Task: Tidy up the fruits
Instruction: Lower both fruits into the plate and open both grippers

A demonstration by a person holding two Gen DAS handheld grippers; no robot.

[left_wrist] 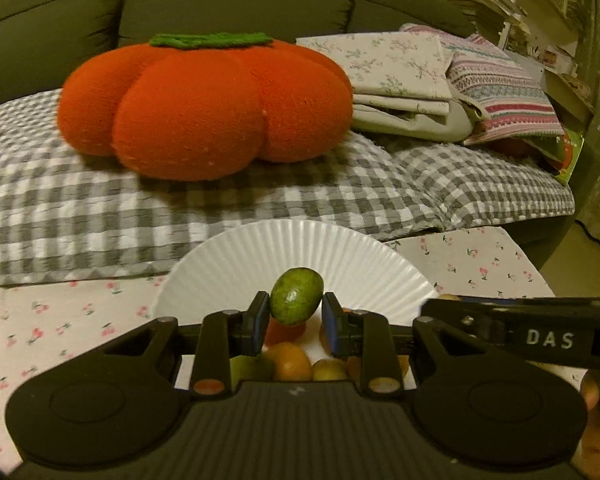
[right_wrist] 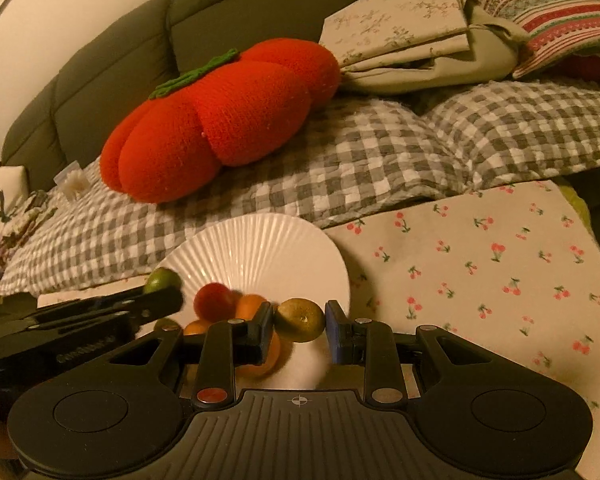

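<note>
My left gripper (left_wrist: pixel 296 318) is shut on a small green oval fruit (left_wrist: pixel 297 295) and holds it above a white fluted plate (left_wrist: pixel 260 256). Under it lie a red fruit (left_wrist: pixel 286 330), an orange one (left_wrist: pixel 290 362) and yellow-green ones (left_wrist: pixel 328 370). My right gripper (right_wrist: pixel 300 326) holds a round olive-green fruit (right_wrist: pixel 301 320) over the same plate (right_wrist: pixel 260 248), touching the left pad with a small gap at the right pad. A red fruit (right_wrist: pixel 214 300) and orange fruits (right_wrist: pixel 250 306) lie on the plate. The left gripper's finger (right_wrist: pixel 140 304) with its green fruit (right_wrist: pixel 162 280) shows at the left.
The plate stands on a cherry-print cloth (right_wrist: pixel 480 272). Behind it is a sofa with a grey checked blanket (left_wrist: pixel 100 208), a large orange pumpkin cushion (left_wrist: pixel 204 104) and folded linens (left_wrist: pixel 420 80). The right gripper's arm (left_wrist: pixel 540 336) crosses the right side of the left wrist view.
</note>
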